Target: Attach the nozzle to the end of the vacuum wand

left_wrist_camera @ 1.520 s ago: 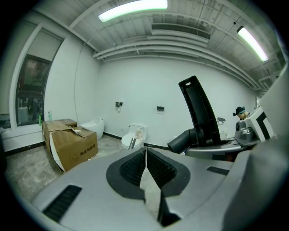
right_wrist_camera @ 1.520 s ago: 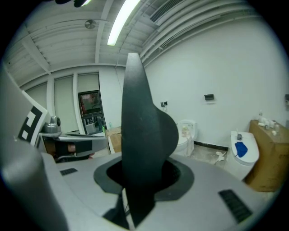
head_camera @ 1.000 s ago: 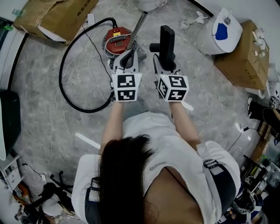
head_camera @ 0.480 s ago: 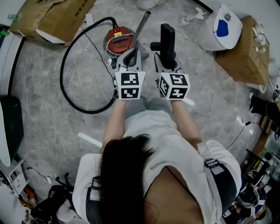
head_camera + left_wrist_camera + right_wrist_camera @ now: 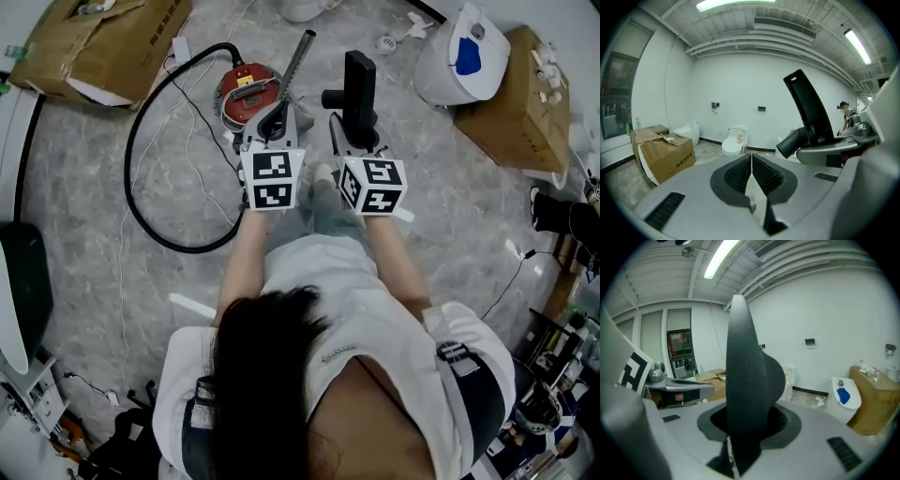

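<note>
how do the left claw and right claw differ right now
The left claw has its jaws pressed together, while the right claw has its jaws parted. The left claw holds nothing, while the right claw is clamped on the black nozzle, which stands upright out of it. Shared: both are grey and are held side by side, pointing the same way.

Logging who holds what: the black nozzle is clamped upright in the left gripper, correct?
Not the left. The black nozzle is clamped upright in the right gripper, as the right gripper view shows; the left gripper is shut on nothing.
</note>
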### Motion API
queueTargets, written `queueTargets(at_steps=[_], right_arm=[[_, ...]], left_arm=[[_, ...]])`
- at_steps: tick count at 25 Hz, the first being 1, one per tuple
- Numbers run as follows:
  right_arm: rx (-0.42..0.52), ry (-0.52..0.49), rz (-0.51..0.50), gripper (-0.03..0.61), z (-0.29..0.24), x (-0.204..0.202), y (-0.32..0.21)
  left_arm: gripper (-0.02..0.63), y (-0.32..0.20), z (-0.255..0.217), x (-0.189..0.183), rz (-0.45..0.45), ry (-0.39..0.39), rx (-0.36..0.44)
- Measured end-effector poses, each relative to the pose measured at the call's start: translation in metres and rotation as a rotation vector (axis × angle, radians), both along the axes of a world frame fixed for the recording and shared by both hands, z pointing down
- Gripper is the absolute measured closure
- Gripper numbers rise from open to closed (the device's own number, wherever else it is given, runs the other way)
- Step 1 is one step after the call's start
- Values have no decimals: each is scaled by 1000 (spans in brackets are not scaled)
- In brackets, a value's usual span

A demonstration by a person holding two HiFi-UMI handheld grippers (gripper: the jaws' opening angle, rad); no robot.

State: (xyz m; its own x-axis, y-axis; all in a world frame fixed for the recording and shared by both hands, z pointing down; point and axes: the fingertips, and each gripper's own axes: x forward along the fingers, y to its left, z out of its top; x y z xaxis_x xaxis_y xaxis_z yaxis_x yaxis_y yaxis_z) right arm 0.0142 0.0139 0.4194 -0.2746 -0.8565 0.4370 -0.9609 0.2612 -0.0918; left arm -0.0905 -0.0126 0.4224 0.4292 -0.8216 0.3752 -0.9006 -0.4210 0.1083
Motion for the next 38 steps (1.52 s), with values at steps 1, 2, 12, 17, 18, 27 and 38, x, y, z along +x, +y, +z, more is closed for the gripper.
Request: queueTargets(at_steps=[1,2,12,17,18,27,38], right_arm=[[-2,-3,6,437,1,2,-1],[-5,-6,14,437,2,5,-1],[0,-21,0,437,4,7,-29],[1,-19,-11,437,6,13,-48],[-2,-18,-12,437,8,14,-51],[-9,-10,-48,437,11,27,-92],[-46,-31,-123,437,21,43,-149]], left_arm=[[604,-1,1,1,3,-2,-2],[604,-2,2,3,7,-5,-5],[604,-27,7,7,18,-34,-2],[604,-43,7,12,14,-44,-1],[604,-46,7,13,16,-47,-3],[604,-75,21,26,-5,-57,-38],[604,-118,37,43,-59,-80,-99]])
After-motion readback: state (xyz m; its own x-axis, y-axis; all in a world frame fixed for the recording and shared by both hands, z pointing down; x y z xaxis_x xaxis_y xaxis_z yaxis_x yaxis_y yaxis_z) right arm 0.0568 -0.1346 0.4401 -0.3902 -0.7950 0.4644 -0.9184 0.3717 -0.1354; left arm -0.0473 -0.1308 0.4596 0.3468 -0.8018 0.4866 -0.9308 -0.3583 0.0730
